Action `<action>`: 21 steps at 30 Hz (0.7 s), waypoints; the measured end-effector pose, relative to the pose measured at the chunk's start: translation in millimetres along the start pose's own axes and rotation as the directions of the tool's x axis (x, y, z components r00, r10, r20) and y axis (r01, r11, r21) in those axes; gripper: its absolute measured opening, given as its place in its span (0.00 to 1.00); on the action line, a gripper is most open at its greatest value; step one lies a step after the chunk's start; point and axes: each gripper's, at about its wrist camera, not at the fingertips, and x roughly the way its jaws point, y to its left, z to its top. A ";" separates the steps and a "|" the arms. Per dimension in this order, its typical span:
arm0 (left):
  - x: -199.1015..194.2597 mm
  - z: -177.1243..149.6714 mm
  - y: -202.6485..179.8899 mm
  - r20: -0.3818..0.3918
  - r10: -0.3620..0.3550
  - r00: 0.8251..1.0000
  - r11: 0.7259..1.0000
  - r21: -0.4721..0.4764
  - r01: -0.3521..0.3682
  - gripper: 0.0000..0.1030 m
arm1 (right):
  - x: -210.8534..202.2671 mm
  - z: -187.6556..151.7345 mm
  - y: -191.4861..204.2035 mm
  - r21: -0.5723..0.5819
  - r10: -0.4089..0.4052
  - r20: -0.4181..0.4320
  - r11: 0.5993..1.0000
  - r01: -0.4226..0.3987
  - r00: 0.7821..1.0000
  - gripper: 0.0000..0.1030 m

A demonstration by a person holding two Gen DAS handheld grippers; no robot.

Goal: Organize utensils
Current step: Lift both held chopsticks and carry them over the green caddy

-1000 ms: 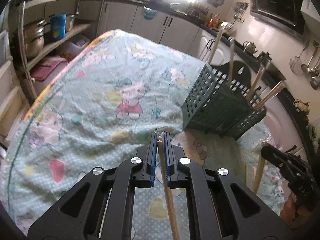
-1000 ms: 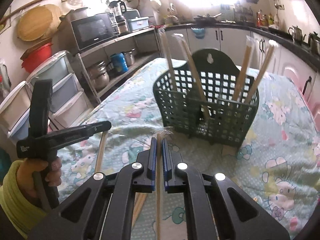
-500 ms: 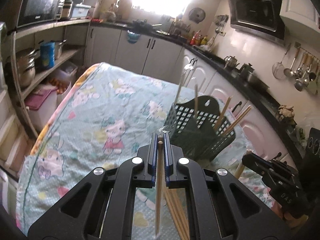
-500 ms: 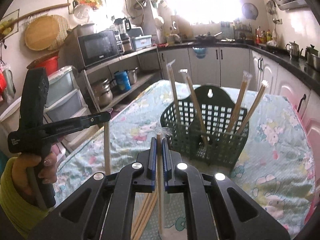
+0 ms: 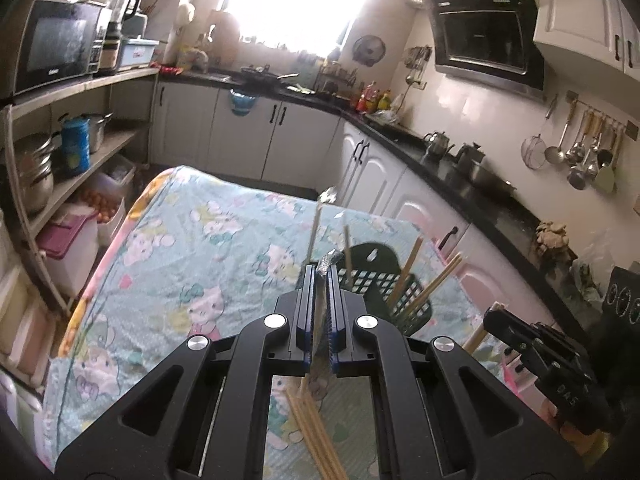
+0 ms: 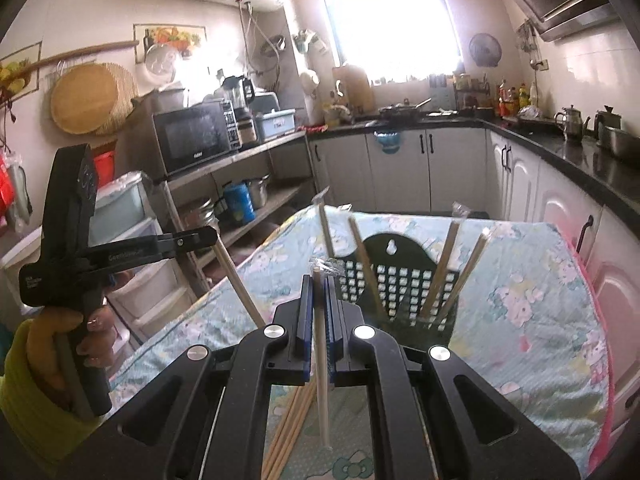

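Observation:
A dark green slotted utensil basket (image 5: 380, 280) (image 6: 400, 276) stands on the table and holds several wrapped chopstick pairs (image 6: 440, 272). My left gripper (image 5: 319, 276) is shut on a wrapped chopstick pair (image 5: 318, 320), held high above the table. My right gripper (image 6: 318, 284) is shut on another wrapped chopstick pair (image 6: 320, 360), also lifted. Each gripper shows in the other's view: the left gripper (image 6: 200, 238) at left, the right gripper (image 5: 504, 320) at lower right. More chopsticks (image 5: 316, 436) (image 6: 292, 424) lie on the cloth below.
The table wears a teal cartoon-print cloth (image 5: 208, 248) (image 6: 520, 300). Shelves with pots and a microwave (image 6: 192, 140) stand to the left. White cabinets and a black counter (image 5: 440, 160) run behind and to the right.
Both grippers have risen well above the table with their chopsticks still clamped. The basket now sits lower and farther off in both views.

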 end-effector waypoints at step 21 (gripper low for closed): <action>-0.8 80.2 -51.0 0.134 -0.058 0.989 0.995 0.085 0.046 0.01 | -18.2 54.8 -41.5 0.035 -0.085 0.129 0.996 0.081 0.988 0.05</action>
